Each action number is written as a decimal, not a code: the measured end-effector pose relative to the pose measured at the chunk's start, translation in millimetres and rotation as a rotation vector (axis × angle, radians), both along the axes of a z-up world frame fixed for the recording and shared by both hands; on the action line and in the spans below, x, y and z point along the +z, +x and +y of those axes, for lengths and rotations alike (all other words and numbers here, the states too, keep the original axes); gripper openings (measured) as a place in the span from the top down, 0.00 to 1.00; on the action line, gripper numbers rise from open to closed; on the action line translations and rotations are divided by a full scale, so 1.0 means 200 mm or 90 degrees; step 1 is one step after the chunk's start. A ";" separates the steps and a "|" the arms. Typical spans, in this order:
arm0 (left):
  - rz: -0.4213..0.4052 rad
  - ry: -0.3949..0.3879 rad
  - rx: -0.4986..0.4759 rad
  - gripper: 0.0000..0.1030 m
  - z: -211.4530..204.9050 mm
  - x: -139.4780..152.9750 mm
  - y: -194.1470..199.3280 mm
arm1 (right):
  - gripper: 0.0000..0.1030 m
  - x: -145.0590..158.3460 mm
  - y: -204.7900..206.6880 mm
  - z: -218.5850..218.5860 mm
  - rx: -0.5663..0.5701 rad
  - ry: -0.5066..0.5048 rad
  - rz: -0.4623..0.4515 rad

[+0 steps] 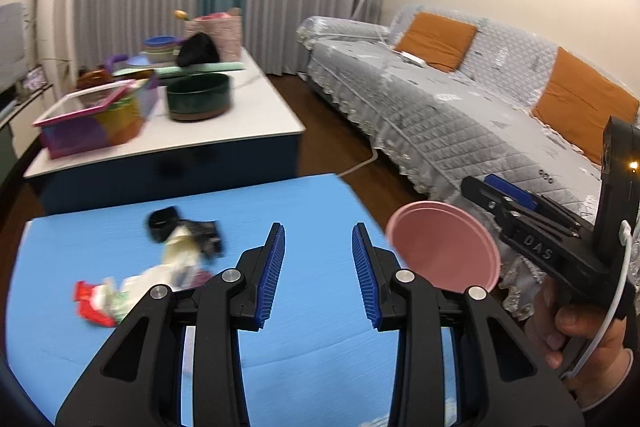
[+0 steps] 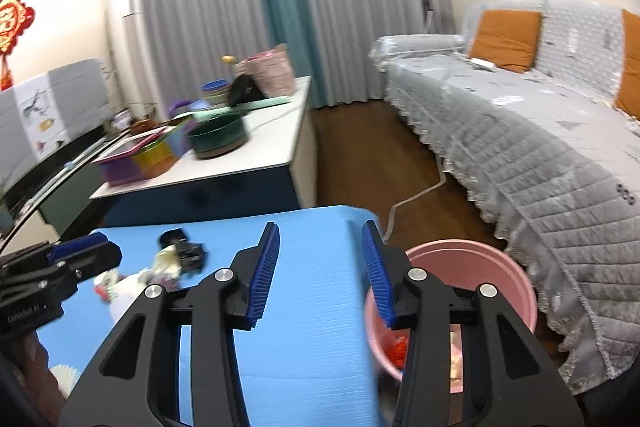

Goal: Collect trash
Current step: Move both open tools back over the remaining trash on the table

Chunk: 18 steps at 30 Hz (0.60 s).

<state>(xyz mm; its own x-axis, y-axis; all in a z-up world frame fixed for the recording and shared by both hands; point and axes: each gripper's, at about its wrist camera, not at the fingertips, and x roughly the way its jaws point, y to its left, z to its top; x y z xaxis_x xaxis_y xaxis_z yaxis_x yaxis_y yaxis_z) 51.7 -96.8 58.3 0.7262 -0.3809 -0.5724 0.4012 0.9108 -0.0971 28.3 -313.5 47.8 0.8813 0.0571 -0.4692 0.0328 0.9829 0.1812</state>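
Note:
A pile of trash (image 1: 168,263) lies on the blue table (image 1: 312,307): black wrappers, white crumpled paper and a red packet. It also shows in the right wrist view (image 2: 168,263). My left gripper (image 1: 319,275) is open and empty above the table, right of the pile. A pink bin (image 1: 444,247) stands at the table's right edge. My right gripper (image 2: 320,275) is open and empty over the table's right edge, above the pink bin (image 2: 500,275), which holds red and pale scraps. The right gripper shows in the left wrist view (image 1: 504,195); the left gripper shows in the right wrist view (image 2: 88,247).
A white-topped coffee table (image 1: 248,123) behind holds a green pot (image 1: 199,95), a coloured basket (image 1: 92,123) and bowls. A grey-covered sofa (image 1: 460,115) with orange cushions runs along the right. A white cable (image 2: 420,195) lies on the wood floor.

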 end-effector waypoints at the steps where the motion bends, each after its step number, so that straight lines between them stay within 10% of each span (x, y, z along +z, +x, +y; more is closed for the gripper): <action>1: -0.001 0.001 0.011 0.67 0.06 0.00 0.00 | 0.58 0.00 0.00 0.03 0.009 0.002 -0.001; 18: 0.042 -0.060 0.220 0.67 0.78 -0.24 0.04 | 0.61 -0.19 0.09 0.65 0.195 -0.016 0.048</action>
<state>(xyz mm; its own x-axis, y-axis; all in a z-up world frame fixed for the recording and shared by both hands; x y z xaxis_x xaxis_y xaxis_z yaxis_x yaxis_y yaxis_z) 60.3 58.4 10.9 0.7837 -0.1732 -0.5964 0.0616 0.9773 -0.2028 46.0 -184.3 8.9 0.7879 0.3017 -0.5369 -0.2527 0.9534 0.1649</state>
